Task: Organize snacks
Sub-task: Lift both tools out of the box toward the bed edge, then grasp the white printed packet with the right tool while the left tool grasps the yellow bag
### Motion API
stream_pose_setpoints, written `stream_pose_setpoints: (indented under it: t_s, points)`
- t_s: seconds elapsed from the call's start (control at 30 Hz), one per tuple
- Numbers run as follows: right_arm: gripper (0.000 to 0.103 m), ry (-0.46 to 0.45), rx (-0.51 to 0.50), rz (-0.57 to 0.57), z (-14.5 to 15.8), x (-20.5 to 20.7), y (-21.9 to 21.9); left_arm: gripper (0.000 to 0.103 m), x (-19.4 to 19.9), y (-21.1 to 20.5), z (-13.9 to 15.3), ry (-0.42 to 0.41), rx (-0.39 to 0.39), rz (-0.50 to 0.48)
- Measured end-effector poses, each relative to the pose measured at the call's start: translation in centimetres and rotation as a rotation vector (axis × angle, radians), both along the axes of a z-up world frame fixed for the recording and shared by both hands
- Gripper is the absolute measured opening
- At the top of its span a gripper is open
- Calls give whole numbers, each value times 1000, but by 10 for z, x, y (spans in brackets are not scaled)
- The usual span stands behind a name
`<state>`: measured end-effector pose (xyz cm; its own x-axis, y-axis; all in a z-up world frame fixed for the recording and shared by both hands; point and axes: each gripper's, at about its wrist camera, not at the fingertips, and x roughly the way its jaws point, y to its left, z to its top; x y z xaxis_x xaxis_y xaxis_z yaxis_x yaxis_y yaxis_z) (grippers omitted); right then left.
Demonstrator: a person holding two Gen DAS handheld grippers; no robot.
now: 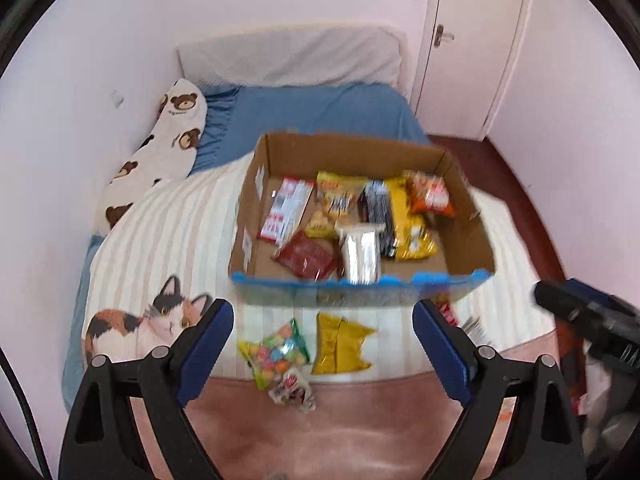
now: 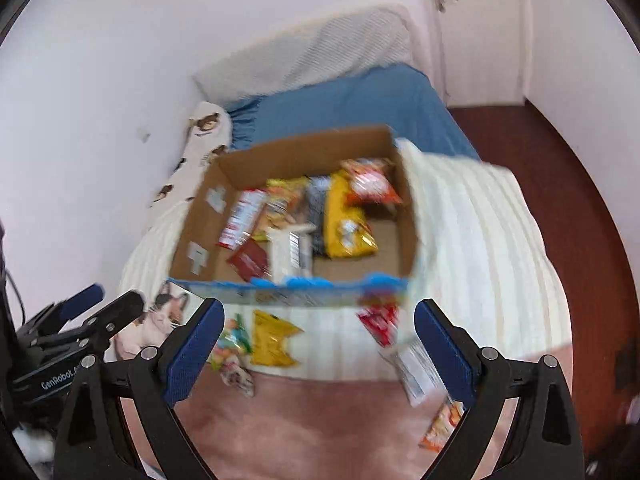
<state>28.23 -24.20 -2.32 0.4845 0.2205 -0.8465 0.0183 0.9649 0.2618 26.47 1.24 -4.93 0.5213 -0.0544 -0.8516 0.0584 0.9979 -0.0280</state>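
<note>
A cardboard box (image 1: pixel 468 216) with a blue front edge stands on the bed and holds several snack packets, a silver one (image 1: pixel 362 254) in front. It also shows in the right wrist view (image 2: pixel 404 224). Loose on the bed before it lie a candy bag (image 1: pixel 276 354), a yellow packet (image 1: pixel 340 344) and a small white packet (image 1: pixel 294 392). My left gripper (image 1: pixel 323 328) is open and empty above them. My right gripper (image 2: pixel 319 330) is open and empty, with a red packet (image 2: pixel 380 320), a white packet (image 2: pixel 414 372) and an orange packet (image 2: pixel 442 424) near its right finger.
The bed has a striped cat-print blanket (image 1: pixel 168 240), a pink cover (image 1: pixel 328 428) at the near edge, a bear-print pillow (image 1: pixel 160 152) by the left wall and a blue sheet (image 1: pixel 320 108) behind. A door (image 1: pixel 472 40) and dark floor (image 2: pixel 580 200) lie right.
</note>
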Motion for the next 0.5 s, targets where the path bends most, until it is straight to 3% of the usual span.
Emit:
stream_pose_setpoints:
  t_s: [0.03,0.13,0.3,0.4,0.5]
  points:
    - [97,27,4,-21,-9,-3,-10,92,-3,-4,-11,23,1,-4]
    - [78,123,41,-55,-43,-10,-41,92,-10,-11,-46,108,-17,6]
    - [79,266,22,-64,-108,-10,-76,92,-21,-16,-100,208,7,64]
    - [86,325,-27,12,-145,2,-75,92,-25,-7,-129,292,6,127]
    - [87,378,-76,95,-182,16,-66,92,-34,10,-154,376,-14,216]
